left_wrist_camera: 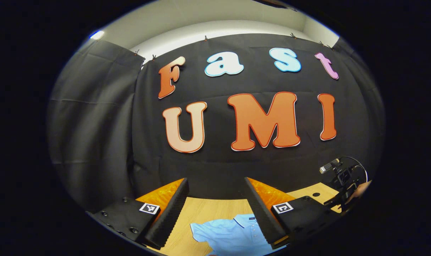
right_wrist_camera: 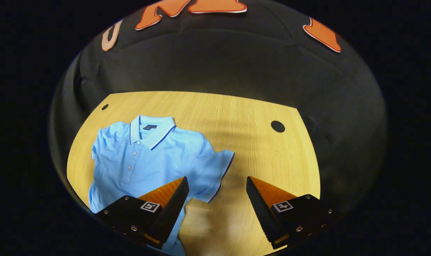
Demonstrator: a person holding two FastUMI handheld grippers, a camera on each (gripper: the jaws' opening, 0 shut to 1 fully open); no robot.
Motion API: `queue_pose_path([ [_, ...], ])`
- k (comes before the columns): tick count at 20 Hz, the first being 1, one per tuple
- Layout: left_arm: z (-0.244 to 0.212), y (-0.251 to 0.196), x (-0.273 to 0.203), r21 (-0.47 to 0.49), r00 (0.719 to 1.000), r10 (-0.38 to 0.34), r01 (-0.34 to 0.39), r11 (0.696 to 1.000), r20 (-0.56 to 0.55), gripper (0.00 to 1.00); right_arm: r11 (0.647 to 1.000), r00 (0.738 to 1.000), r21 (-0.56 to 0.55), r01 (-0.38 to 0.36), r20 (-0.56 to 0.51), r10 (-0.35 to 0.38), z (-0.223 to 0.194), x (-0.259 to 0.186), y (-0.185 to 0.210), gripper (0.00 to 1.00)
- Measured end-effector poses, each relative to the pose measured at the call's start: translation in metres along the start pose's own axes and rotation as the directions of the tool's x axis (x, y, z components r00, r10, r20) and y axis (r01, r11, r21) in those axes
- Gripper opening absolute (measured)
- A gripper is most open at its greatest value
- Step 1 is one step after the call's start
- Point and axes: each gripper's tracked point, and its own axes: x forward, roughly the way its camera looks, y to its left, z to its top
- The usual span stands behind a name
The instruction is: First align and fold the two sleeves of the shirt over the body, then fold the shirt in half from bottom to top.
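Right tongs (right_wrist_camera: 217,183) agape, shirt (right_wrist_camera: 148,156) lower-left

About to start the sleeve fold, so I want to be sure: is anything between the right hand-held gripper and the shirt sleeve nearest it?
Nothing visible. The right hand-held gripper is open above the bare wooden table, and the shirt sleeve lies flat just ahead of it.
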Motion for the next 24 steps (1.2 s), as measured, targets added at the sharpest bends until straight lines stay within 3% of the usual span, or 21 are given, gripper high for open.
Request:
queue_pose_path([
  [7,-0.005,0.013,-0.005,0.014,0.995,0.092,-0.092,0.996,-0.025,1.00,0.998,0.993,0.069,-0.007,-0.119,0.015,-0.019,0.044,0.001,0.98],
  [9,-0.005,0.014,-0.006,0.020,0.994,0.105,-0.104,0.994,-0.027,1.00,0.997,0.990,0.077,-0.002,-0.138,0.012,-0.022,0.052,-0.001,0.91],
  [10,-0.003,0.014,-0.006,0.023,0.994,0.108,-0.107,0.994,-0.027,1.00,0.997,0.989,0.077,0.006,-0.151,0.005,-0.024,0.057,-0.003,0.93],
  [15,-0.003,0.014,-0.009,0.042,0.994,0.109,-0.108,0.993,-0.024,1.00,0.993,0.981,0.109,0.038,-0.193,-0.017,-0.033,0.068,-0.005,0.86],
  [21,0.003,0.013,-0.013,0.069,0.995,0.102,-0.101,0.993,-0.010,1.00,0.991,0.969,0.122,0.063,-0.245,-0.032,-0.048,0.073,0.009,0.64],
  [22,0.005,0.013,-0.014,0.074,0.995,0.103,-0.102,0.992,-0.006,1.00,0.990,0.963,0.127,0.065,-0.266,-0.029,-0.054,0.074,0.011,0.49],
  [23,0.006,0.013,-0.014,0.076,0.994,0.106,-0.105,0.992,-0.002,1.00,0.986,0.964,0.154,0.064,-0.266,-0.021,-0.053,0.071,0.013,0.45],
  [24,0.007,0.014,-0.015,0.076,0.994,0.108,-0.108,0.991,-0.001,1.00,0.981,0.965,0.183,0.065,-0.262,-0.015,-0.054,0.080,0.013,0.31],
])
